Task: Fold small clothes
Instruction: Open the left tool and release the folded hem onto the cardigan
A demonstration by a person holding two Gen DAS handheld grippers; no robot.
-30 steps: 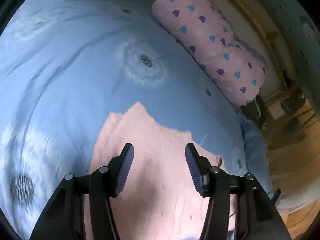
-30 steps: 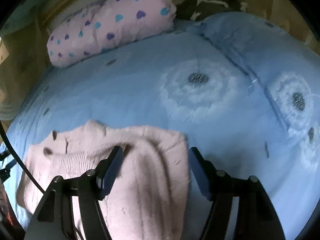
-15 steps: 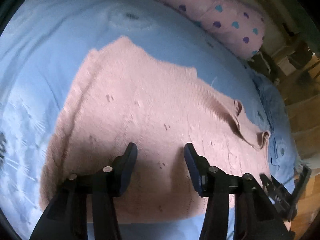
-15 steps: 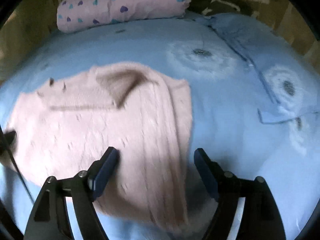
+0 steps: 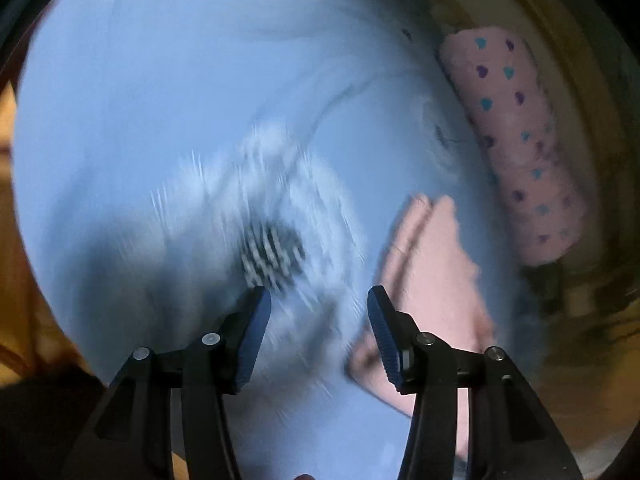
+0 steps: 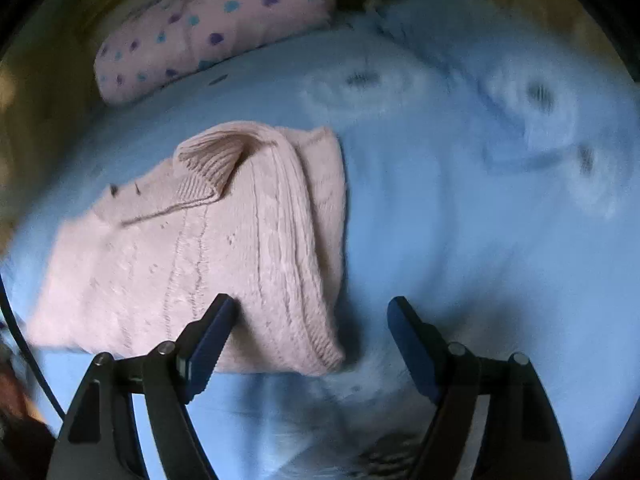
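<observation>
Through my left wrist camera, I am holding my left gripper over the blue duvet, and its jaws are opening with only bedding showing in the gap between them, nothing pinched. A blurred white dandelion print is lying just ahead of my fingertips. The pink knitted sweater is sitting off to the side of my right-hand finger, partly hidden behind it, and I cannot tell whether that finger is touching it. Beyond the sweater, a pink pillow with hearts is resting at the bed's far edge.

Through my right wrist camera, I am keeping my right gripper spread wide and gripping nothing. The pink knitted sweater is lying folded on the blue duvet, with its ribbed hem corner reaching into the gap beside my left-hand finger. Its collar is lying farther ahead. My other finger is hanging over bare duvet. The pillow with hearts is lying far ahead.
</observation>
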